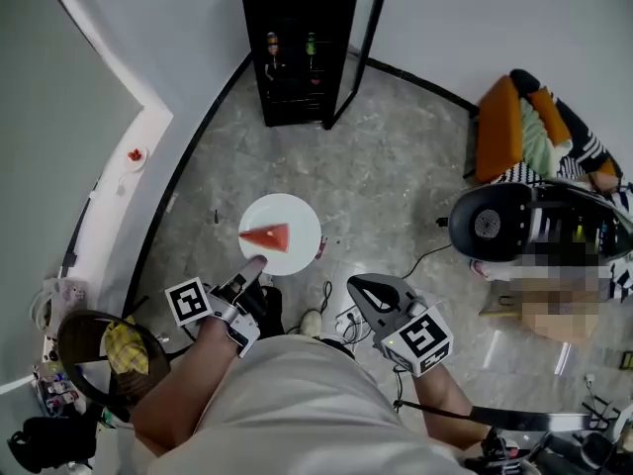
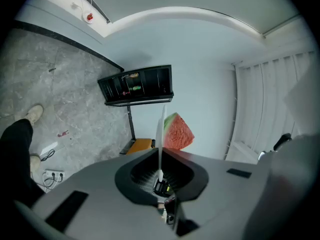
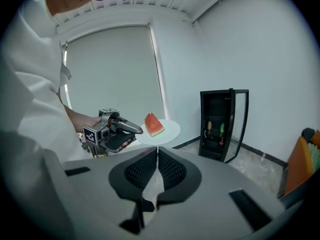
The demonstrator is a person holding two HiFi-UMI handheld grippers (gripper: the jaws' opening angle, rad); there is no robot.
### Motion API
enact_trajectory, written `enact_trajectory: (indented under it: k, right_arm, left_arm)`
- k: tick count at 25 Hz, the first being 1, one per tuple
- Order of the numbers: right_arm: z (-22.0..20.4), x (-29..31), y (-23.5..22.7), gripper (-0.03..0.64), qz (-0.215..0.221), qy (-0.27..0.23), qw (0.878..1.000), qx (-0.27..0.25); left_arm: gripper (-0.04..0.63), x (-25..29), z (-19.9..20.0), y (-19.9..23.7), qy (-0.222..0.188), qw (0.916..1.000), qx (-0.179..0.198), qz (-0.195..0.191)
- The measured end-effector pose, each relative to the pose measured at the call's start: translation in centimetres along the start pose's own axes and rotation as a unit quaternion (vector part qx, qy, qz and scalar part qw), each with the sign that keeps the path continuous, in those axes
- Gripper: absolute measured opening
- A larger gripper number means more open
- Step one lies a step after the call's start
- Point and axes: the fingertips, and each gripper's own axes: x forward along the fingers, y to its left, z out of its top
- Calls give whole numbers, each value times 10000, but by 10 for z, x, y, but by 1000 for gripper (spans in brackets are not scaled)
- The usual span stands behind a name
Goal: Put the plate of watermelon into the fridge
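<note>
One white plate (image 1: 299,218) with a single wedge of watermelon (image 1: 267,237) near its middle is in the air above the floor (image 1: 396,186). It is held by its near rim in the left hand-held gripper (image 1: 249,268), whose jaws are pressed together on that thin edge. From these jaws the plate reaches forward and sits about level, as the right gripper view shows it. The black fridge (image 1: 295,57) stands almost straight ahead of the plate, against the wall and well apart from it. Its glass door (image 1: 360,43) is swung open on the right side, so I judge that the coming move is a carry forward to the open front, done by the left hand alone. The right hand-held gripper (image 1: 368,290) is closed on nothing and hangs beside the left one, a little behind the plate. A few bottles (image 1: 290,46) stand inside the fridge; their labels are too small to read, and no other writing is legible
</note>
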Motion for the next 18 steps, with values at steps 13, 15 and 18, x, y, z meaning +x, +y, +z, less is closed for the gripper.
enact_trajectory:
  k: [13,15,18]
  right_arm:
    - [109,150,-127,100,-238,-4,9997,-42]
    - [126,177,-140,100,-259,5,9996,67]
    - [149,211,-151,100,-359,-45,9993,133]
  left_arm:
    - [23,128,175,-13,276,9994,-117,-169]
    - [23,141,202,-15,392,9991,-93,-144]
    - [23,154,240,-13,531,9986,-23,-84]
